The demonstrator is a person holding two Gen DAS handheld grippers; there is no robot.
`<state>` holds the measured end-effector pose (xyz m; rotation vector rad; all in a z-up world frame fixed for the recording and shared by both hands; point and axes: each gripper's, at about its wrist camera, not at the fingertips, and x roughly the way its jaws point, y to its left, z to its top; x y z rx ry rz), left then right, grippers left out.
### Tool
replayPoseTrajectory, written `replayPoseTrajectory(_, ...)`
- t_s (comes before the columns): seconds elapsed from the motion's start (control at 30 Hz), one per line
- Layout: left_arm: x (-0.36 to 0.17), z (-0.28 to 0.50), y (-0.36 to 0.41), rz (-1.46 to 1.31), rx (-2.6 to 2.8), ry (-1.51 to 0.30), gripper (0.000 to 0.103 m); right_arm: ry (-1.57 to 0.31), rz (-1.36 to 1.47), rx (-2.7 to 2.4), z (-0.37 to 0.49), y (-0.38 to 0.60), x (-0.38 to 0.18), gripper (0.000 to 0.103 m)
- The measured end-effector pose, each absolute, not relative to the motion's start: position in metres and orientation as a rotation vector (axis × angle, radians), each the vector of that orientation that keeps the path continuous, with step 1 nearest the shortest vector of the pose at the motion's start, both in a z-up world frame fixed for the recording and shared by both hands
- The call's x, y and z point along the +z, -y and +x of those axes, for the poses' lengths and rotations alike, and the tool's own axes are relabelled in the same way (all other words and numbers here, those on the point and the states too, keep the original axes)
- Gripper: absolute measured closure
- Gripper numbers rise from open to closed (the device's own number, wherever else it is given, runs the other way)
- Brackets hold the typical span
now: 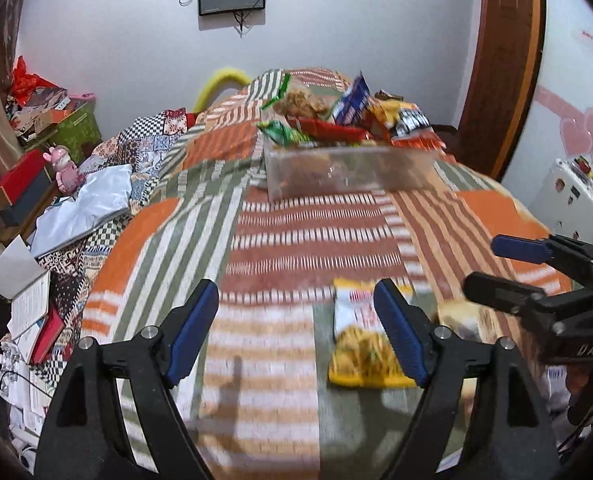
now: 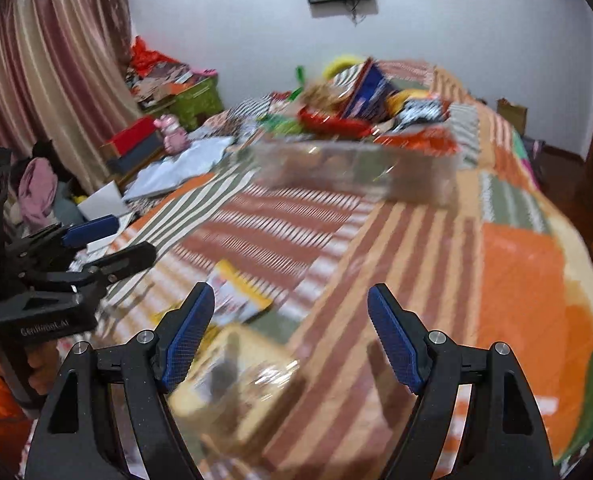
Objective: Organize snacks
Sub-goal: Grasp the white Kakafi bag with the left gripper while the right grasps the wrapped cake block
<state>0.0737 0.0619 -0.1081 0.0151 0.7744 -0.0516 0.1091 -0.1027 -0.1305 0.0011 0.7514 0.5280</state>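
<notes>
Two loose snacks are lying on the bed (image 1: 280, 240): a yellow noodle packet (image 1: 360, 344) and, seemingly, a clear-wrapped pack (image 2: 232, 380); both grippers, left (image 1: 296, 332) and right (image 2: 290, 336), are hovering with fingers spread, empty; next comes gripping one for the clear container (image 1: 348, 172).

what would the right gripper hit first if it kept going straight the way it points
Probably the clear-wrapped snack pack lying on the bedspread just under the open right gripper; blur leaves depth unclear.
</notes>
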Motion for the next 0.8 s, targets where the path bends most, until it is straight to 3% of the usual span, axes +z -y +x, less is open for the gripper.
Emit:
replayPoseTrajectory(0.4,-0.129,0.043,-0.062,-0.044,-0.070,-0.814,0.021,-0.826,0.022,0.528,0.084,0.091,-0.162,0.027)
replayPoseTrajectory(0.8,-0.137,0.059,-0.040,-0.075,-0.120,-0.842,0.020,-0.788,0.029,0.500,0.082,0.113,-0.155,0.044)
